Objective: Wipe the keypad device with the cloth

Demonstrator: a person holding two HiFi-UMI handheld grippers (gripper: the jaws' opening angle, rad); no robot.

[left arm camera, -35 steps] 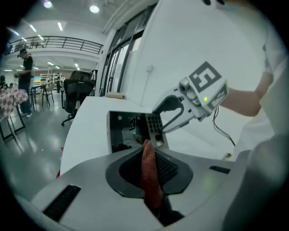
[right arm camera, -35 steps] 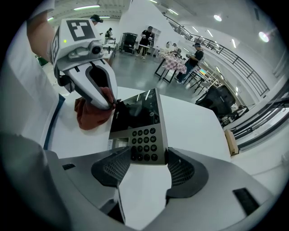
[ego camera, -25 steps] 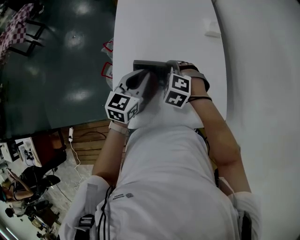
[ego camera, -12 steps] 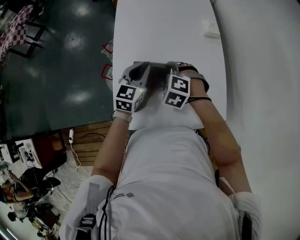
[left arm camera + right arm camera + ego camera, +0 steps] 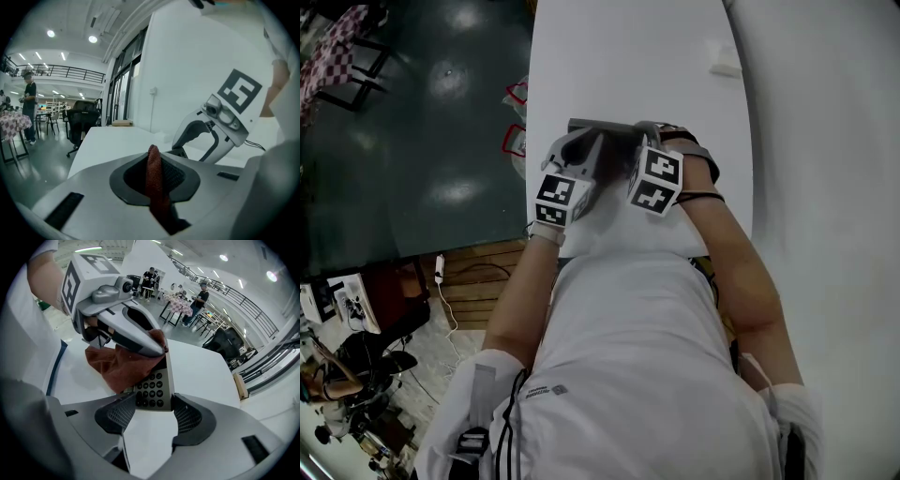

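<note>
The keypad device (image 5: pixel 153 390), grey with dark round keys, lies on the white table (image 5: pixel 628 56); in the head view it shows as a dark slab (image 5: pixel 595 126). My right gripper (image 5: pixel 154 411) is shut on its near end, one jaw on each side. My left gripper (image 5: pixel 153 183) is shut on a red-brown cloth (image 5: pixel 154 178). In the right gripper view the left gripper (image 5: pixel 159 350) hangs over the device's far half, and the cloth (image 5: pixel 117 366) drapes from it onto the keys. The two grippers (image 5: pixel 581 150) (image 5: pixel 635 142) sit side by side at the device.
The table's left edge runs close beside the device, with dark floor beyond and two red-outlined items (image 5: pixel 516 139) there. A small white object (image 5: pixel 724 64) lies far back on the table. A white wall (image 5: pixel 825 141) runs along the right.
My left gripper has swung up and right from the table's near left edge to the device, bringing the cloth onto it. The right gripper and the device have stayed put.
</note>
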